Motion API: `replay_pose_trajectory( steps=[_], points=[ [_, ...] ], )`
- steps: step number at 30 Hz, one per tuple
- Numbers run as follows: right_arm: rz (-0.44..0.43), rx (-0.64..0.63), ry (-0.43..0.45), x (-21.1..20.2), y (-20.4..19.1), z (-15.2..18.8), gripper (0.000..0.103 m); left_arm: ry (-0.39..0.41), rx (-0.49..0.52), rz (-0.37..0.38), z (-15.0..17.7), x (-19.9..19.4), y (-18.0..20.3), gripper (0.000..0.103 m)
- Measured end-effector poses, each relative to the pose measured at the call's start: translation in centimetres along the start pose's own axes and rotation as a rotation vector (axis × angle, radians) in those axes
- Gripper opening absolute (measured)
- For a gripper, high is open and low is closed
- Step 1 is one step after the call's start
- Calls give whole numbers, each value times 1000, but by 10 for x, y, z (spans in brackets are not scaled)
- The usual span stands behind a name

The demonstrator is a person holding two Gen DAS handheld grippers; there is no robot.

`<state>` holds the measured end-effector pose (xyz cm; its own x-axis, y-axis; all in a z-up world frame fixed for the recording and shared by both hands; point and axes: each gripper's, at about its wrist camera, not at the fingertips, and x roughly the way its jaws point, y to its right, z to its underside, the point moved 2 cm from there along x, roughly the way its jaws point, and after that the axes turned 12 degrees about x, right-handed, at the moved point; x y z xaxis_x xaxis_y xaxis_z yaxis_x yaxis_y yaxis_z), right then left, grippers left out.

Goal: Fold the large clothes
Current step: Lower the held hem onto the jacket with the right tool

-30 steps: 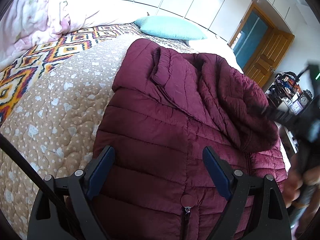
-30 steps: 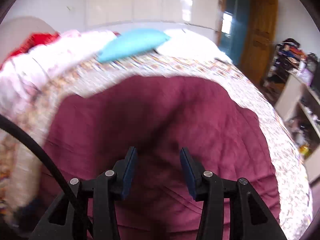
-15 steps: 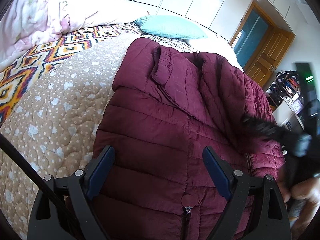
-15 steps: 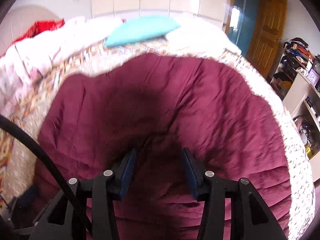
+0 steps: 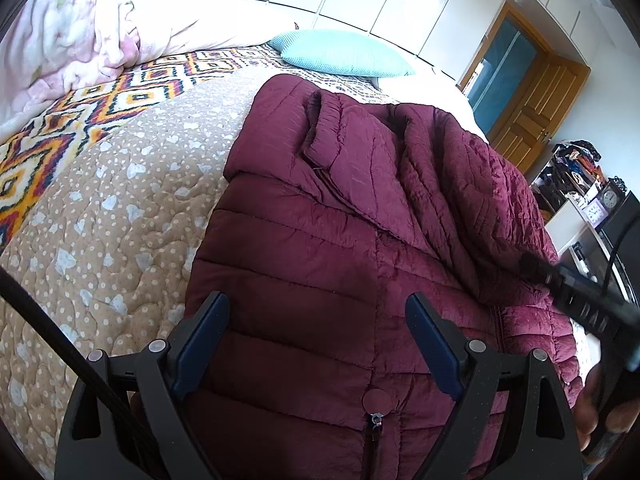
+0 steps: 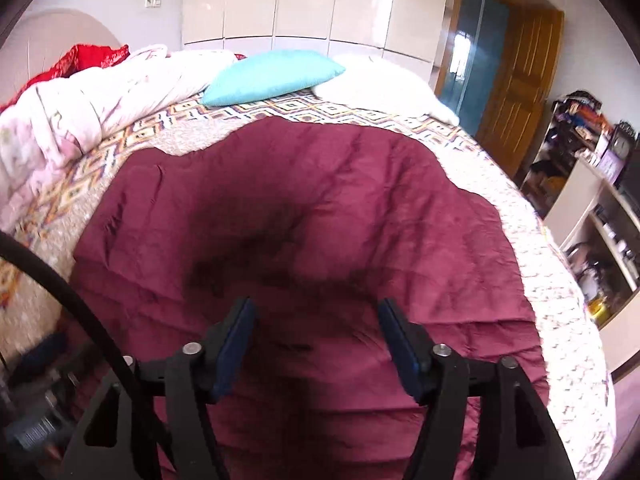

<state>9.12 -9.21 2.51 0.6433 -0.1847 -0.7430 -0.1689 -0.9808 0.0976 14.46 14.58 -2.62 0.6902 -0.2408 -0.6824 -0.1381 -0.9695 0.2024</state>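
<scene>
The left gripper (image 5: 318, 316) has its two blue-padded jaws wide apart, and nothing is between them except the quilted front of the maroon puffer jacket (image 5: 320, 248) that lies below. Just under the jaws, near the bottom middle, the zipper pull (image 5: 376, 418) of the jacket is visible under a round snap tab. Ahead of the jaws, the collar and a folded-over sleeve lie on the upper part of the jacket. To the right of the jaws, the right gripper (image 5: 532, 266) enters as a dark, blurred shape at the edge of the jacket. In its own view the right gripper (image 6: 314, 310) also has its jaws apart, holding nothing, with the maroon cloth (image 6: 312, 216) spread wide under and in front of them. The jacket lies on a beige dotted quilt (image 5: 100, 216) on the bed. Farther ahead lie a turquoise pillow (image 5: 340, 54) and, to the left, a heap of pale pink bedding (image 5: 80, 36). Far right stands a wooden door (image 6: 516, 92).
</scene>
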Motion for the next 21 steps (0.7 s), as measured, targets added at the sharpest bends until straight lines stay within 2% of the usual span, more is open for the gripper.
replay_pose_trajectory(
  steps=[4, 7, 11, 15, 21],
  points=[
    [-17, 70, -82, 21, 10, 9, 74, 1, -1, 2, 0, 0, 0, 88],
    [-17, 114, -101, 29, 15, 13, 76, -1, 1, -1, 0, 0, 0, 88],
    [-11, 139, -114, 38, 17, 18, 86, -4, 7, -2, 0, 1, 1, 90],
    [-80, 278, -158, 50, 38, 25, 97, -6, 11, -4, 0, 1, 0, 90],
    [-60, 254, -106, 50, 30, 34, 99, -14, 21, -18, 0, 3, 3, 90]
  ],
)
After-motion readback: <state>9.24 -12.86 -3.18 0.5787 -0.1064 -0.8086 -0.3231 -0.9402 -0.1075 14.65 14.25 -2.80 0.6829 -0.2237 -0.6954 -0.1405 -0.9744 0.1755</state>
